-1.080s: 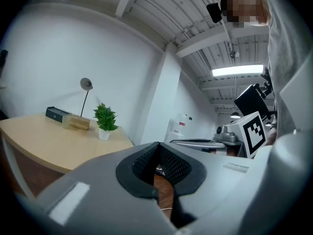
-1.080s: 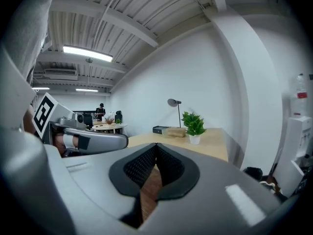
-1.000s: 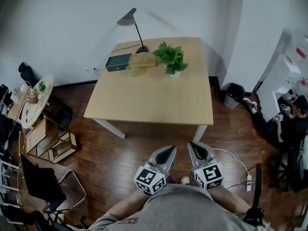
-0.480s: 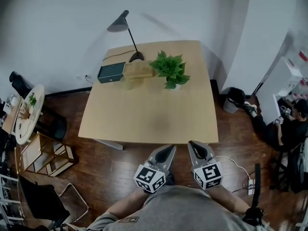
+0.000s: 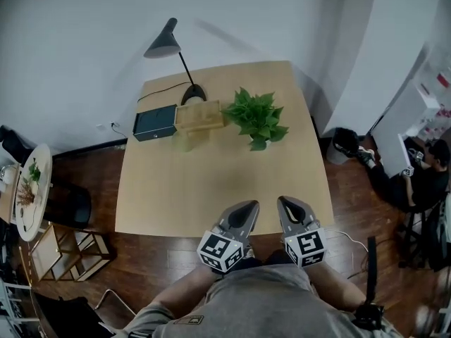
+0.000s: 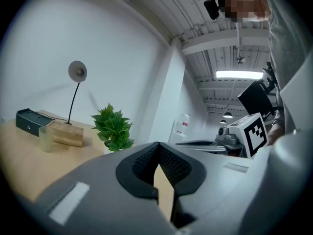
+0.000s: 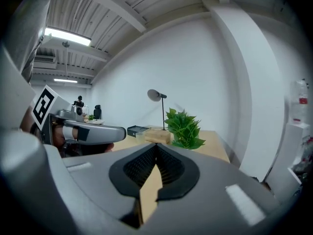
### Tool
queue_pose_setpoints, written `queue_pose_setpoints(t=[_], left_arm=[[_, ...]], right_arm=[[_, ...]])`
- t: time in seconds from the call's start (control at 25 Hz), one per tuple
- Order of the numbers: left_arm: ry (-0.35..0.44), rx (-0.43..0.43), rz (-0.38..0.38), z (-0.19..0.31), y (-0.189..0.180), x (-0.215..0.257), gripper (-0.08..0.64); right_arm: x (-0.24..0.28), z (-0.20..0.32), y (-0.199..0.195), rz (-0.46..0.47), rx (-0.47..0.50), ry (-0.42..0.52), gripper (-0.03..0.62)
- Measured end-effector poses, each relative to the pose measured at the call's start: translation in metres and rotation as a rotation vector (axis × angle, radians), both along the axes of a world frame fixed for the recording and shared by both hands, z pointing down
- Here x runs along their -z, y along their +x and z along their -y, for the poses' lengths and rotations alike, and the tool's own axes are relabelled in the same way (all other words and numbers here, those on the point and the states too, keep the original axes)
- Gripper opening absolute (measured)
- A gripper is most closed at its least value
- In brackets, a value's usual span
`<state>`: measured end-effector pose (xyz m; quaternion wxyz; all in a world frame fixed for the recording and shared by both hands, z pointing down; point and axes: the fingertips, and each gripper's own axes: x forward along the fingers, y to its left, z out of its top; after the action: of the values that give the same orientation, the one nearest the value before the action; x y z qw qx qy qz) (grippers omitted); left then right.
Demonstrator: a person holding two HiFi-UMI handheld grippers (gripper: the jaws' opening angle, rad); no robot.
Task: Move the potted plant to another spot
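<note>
I see the potted plant (image 5: pixel 257 118) standing upright on the far right part of the table (image 5: pixel 211 189), well apart from both grippers; it shows again in the left gripper view (image 6: pixel 113 127) and the right gripper view (image 7: pixel 185 128). Just to its left lies a wooden block (image 5: pixel 199 115), with a dark box (image 5: pixel 155 122) beside that; a black lamp (image 5: pixel 165 44) rises behind them, its base close to the block; a pale translucent cup (image 6: pixel 45 138) stands in front of the block.

My left gripper (image 5: pixel 245 208) and right gripper (image 5: pixel 289 204) sit side by side over the near edge of the table, both aimed toward the far side; the 2 do not touch. On the left gripper (image 6: pixel 159 153) the fingers are closed tip to tip with nothing between them; on the right gripper (image 7: pixel 156 153) the fingers are likewise closed and empty. Each gripper view catches the other gripper at its side.

Off the table, a round side table (image 5: pixel 32 189) carries small items at the left; a person (image 5: pixel 423 182) sits at the right edge.
</note>
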<state>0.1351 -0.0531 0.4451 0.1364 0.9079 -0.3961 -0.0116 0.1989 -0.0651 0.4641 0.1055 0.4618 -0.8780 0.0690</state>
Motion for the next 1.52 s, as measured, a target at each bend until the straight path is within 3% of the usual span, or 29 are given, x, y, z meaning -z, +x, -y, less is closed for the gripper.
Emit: queue_pose_setpoints(t=[0.6, 0.92, 1.12, 1.28, 1.52], left_arm=[[-0.079, 0.043, 0.085, 0.122, -0.015, -0.051, -0.006], [-0.149, 0.127, 0.138, 0.164, -0.033, -0.088, -0.006], [-0.191, 0.16, 0.187, 0.183, -0.045, -0.115, -0.006], [-0.229, 0.194, 0.204, 0.193, -0.054, -0.134, -0.006], [-0.259, 0.222, 0.225, 0.208, -0.062, -0.15, -0.006]], right_arm=[[-0.063, 0.127, 0.005, -0.056, -0.003, -0.068, 0.006], [-0.117, 0.181, 0.009, -0.116, 0.11, -0.104, 0.025], [-0.15, 0.21, 0.001, -0.174, 0.212, -0.117, 0.165], [-0.18, 0.226, -0.008, -0.261, 0.306, -0.125, 0.316], [-0.201, 0.252, -0.015, -0.285, 0.372, -0.13, 0.439]])
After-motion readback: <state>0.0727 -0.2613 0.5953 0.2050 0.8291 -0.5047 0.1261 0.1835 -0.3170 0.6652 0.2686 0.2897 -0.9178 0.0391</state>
